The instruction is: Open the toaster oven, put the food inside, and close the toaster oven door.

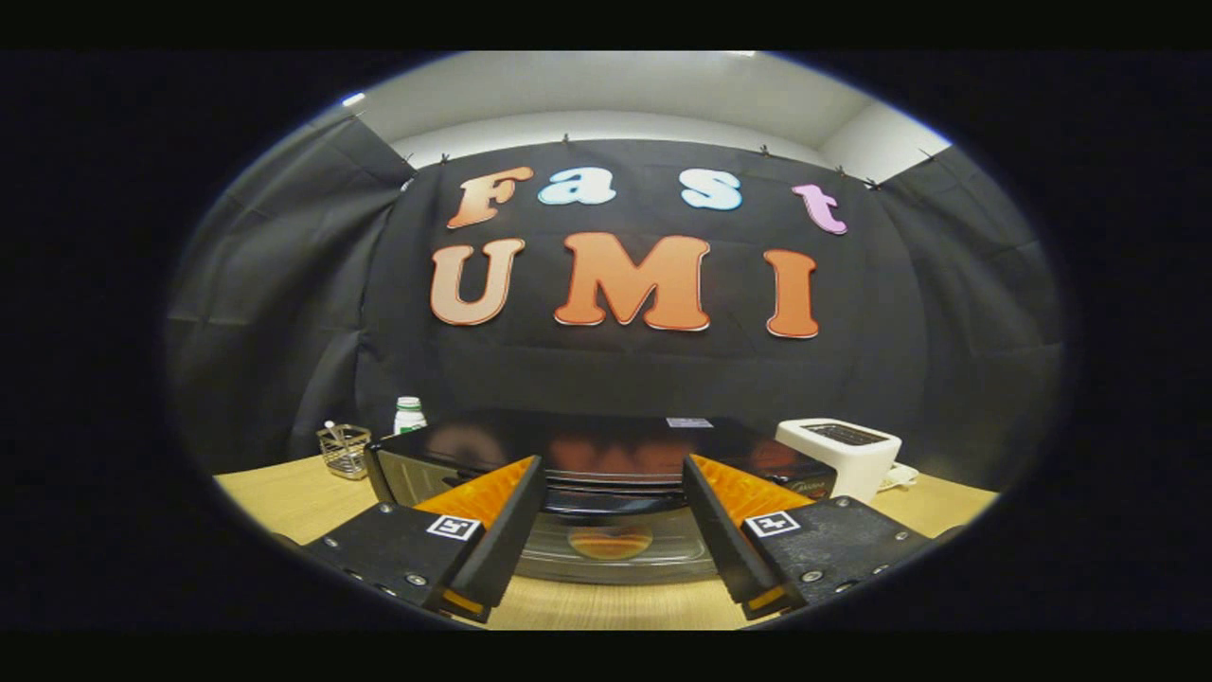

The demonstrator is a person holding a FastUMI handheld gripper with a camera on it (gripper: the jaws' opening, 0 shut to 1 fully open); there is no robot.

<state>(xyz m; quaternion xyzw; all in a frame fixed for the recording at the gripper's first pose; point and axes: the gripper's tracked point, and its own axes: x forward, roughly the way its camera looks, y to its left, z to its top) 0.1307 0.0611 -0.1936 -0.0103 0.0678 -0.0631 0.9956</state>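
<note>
Gripper [614, 488] hangs open, fingers wide apart, aimed straight at the black toaster oven [606, 455] at twelve o'clock. Its glass door [615, 554] hangs down toward the wooden surface [284, 497], something orange glowing through the pane between the fingers. A white toaster [843, 455] stands at two o'clock of the oven. At ten o'clock sit a wire basket [344, 450] and a white bottle [409, 415].
</note>
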